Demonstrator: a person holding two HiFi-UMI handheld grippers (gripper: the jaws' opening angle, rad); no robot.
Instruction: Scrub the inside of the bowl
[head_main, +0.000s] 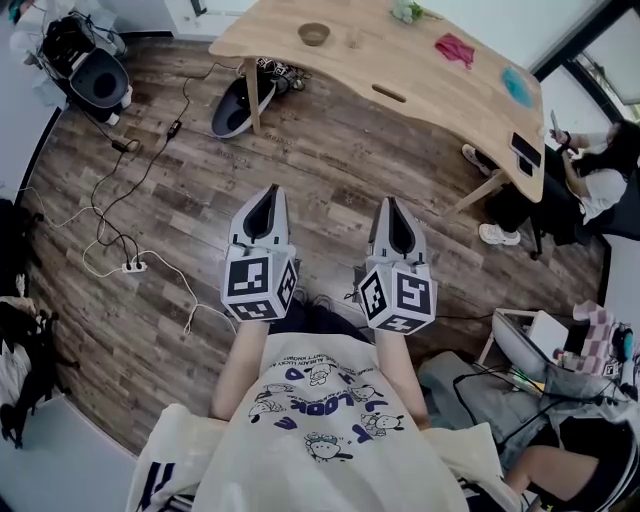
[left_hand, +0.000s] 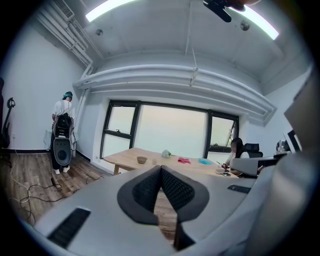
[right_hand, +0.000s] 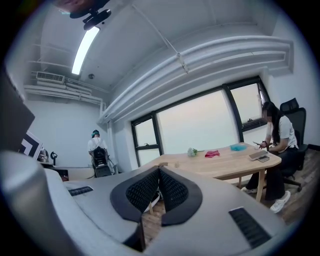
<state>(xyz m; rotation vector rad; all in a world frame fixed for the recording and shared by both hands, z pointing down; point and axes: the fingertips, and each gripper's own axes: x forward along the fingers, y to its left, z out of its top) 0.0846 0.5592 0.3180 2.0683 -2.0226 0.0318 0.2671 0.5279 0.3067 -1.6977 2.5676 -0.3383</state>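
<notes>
The left gripper (head_main: 269, 190) and the right gripper (head_main: 392, 203) hung side by side over the floor (head_main: 330, 165), well short of the table (head_main: 420, 95). Each had its jaws pressed together with nothing between them. On the table, near its left end, sat the bowl (head_main: 313, 34) — far from both grippers. Further along the table lay a pink cloth (head_main: 455, 50), then a blue cloth (head_main: 517, 86) toward its right end, where a person (head_main: 598, 180) sat.

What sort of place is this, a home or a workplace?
Likely an office or lab workroom: a long wooden table with a person seated at it, a wide window, and a power strip on the floor.
</notes>
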